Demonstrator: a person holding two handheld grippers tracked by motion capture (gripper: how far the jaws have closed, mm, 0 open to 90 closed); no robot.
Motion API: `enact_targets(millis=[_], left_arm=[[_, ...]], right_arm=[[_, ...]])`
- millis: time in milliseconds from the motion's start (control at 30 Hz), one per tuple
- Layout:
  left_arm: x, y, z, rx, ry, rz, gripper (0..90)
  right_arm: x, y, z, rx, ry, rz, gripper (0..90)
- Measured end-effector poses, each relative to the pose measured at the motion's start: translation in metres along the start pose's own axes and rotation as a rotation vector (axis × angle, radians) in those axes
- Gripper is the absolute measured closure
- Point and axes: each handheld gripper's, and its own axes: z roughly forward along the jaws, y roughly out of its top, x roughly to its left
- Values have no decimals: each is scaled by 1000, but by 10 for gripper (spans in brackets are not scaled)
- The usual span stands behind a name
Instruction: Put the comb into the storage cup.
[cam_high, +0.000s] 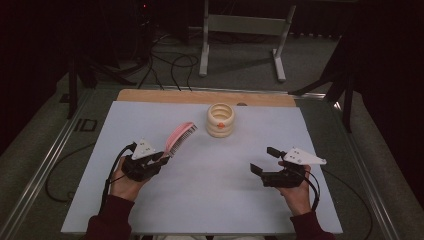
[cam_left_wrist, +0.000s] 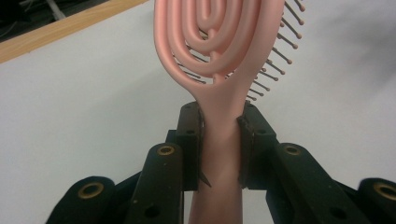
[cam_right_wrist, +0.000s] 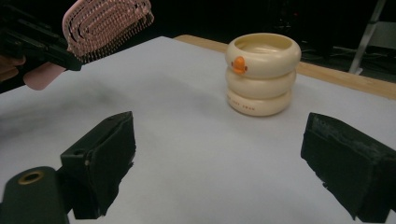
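1. Covering most of the table (cam_high: 200, 210) is a pale grey sheet, with a strip of bare wood along the far edge, just behind the cream holder.
2. Beyond the table, past the holder, a grey metal stand (cam_high: 245, 30) rises from the carpeted floor among loose black cables.
3. At the middle of the table's far side stands a cream holder (cam_high: 220, 120) shaped like three stacked rings, open at the top, with a small orange beak (cam_right_wrist: 239, 64) on its upper ring; faint lettering on the lowest ring is too small to read.
4. Left of the holder and nearer the person, the left claw (cam_high: 162, 156) is clamped on the handle of a pink hairbrush (cam_high: 179, 136); in the left gripper view both pads press the handle's sides.
5. The hairbrush (cam_left_wrist: 219, 42) is held off the table, its head pointing up toward the holder, bristles seemingly turned to the holder's side.
6. Right of the holder and nearer the person, the right claw (cam_high: 266, 160) is spread wide with nothing between its jaws, aimed toward the holder, well apart from it.
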Motion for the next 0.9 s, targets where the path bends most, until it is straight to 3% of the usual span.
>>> enact_targets(millis=[733,800,900], left_arm=[[-8,9,-1,-58,-119,9,743],[-8,10,-1,-70,-145,3,743],[-9,11,-2,-75,-149,7,743]], right_arm=[[15,34,24,-12,78,-64,98],[16,36,26,-15,87,-66,98],[18,38,29,-15,99,-68,98]])
